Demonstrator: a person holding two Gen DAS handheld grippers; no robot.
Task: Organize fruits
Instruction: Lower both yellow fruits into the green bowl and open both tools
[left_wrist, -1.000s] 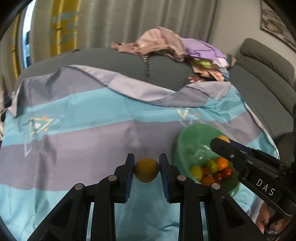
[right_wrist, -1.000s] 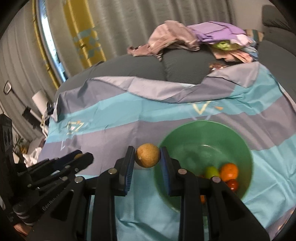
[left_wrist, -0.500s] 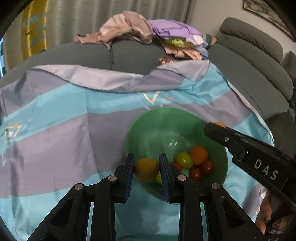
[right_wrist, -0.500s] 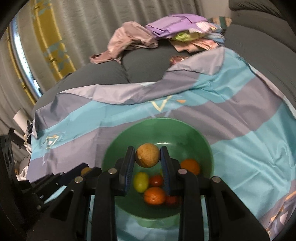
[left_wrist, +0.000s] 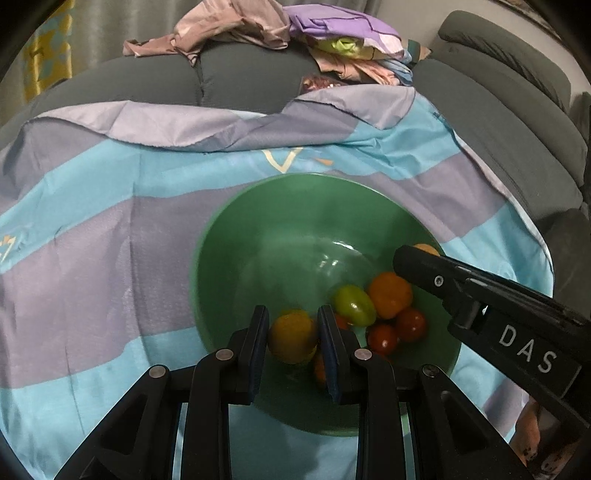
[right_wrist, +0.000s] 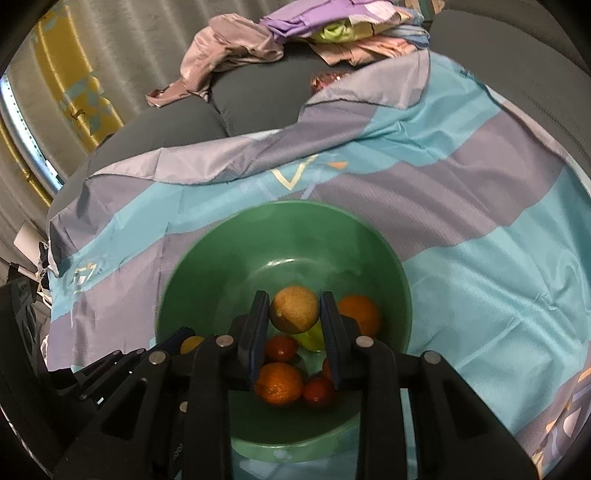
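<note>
Over the green bowl (left_wrist: 229, 236), the left gripper (left_wrist: 292, 334) clamps a yellow-orange fruit (left_wrist: 291, 336); the right gripper (right_wrist: 294, 314) clamps a tan round fruit (right_wrist: 294, 309) (its fingers half-hide the fruits beneath).

White letters are spelling "DAS" on the side of the black right gripper (left_wrist: 417, 258), which is reaching in from the right in the left wrist view. Some tiny pale marks are showing on the black gripper part at the near bottom of the right wrist view, too small to read.
</note>
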